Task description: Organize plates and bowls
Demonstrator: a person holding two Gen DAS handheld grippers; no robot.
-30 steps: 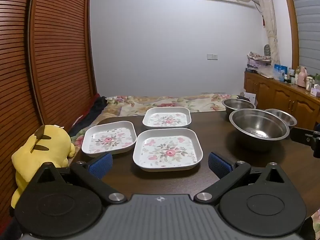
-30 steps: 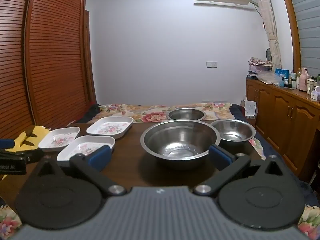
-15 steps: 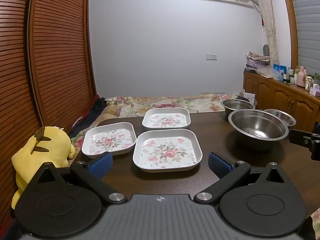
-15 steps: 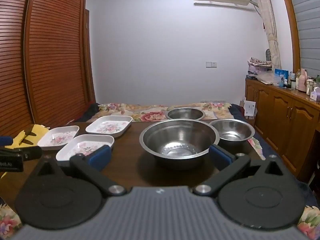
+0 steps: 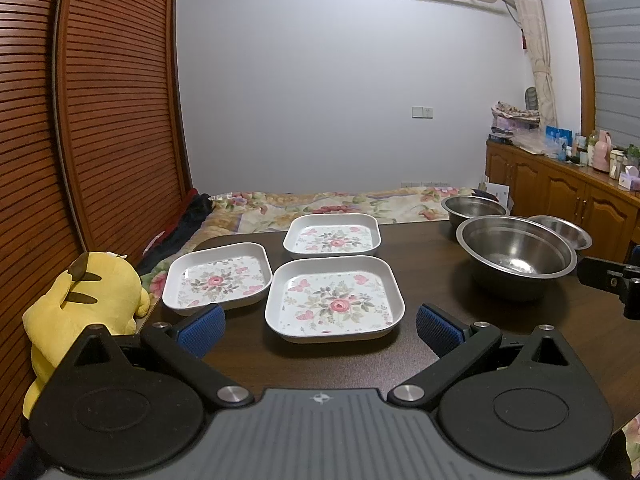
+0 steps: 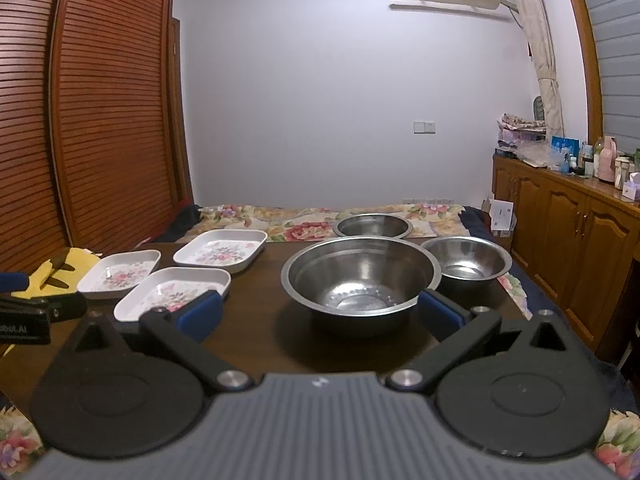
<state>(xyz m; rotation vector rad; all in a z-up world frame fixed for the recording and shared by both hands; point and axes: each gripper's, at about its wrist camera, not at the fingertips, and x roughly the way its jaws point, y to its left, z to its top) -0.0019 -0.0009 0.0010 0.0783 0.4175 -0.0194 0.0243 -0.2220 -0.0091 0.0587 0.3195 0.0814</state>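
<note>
Three white square plates with flower prints lie on the dark table: a near one (image 5: 334, 298), a left one (image 5: 216, 277) and a far one (image 5: 333, 235). My left gripper (image 5: 320, 330) stands open just in front of the near plate, nothing between its blue pads. Three steel bowls stand to the right: a large one (image 6: 360, 280), a small one (image 6: 466, 261) to its right and a far one (image 6: 374, 226). My right gripper (image 6: 320, 314) is open in front of the large bowl, with nothing in it. The plates (image 6: 172, 294) appear at its left.
A yellow plush toy (image 5: 80, 300) sits off the table's left edge (image 5: 160, 308). Beyond the table lies a floral bedspread (image 5: 320, 202). A wooden cabinet (image 6: 580, 240) with bottles runs along the right wall; slatted wooden doors (image 5: 100, 120) stand at left.
Both grippers have risen or tilted very slightly, so plates and bowls sit a touch lower in view. Nothing on the table has moved, and both grippers stay open.
</note>
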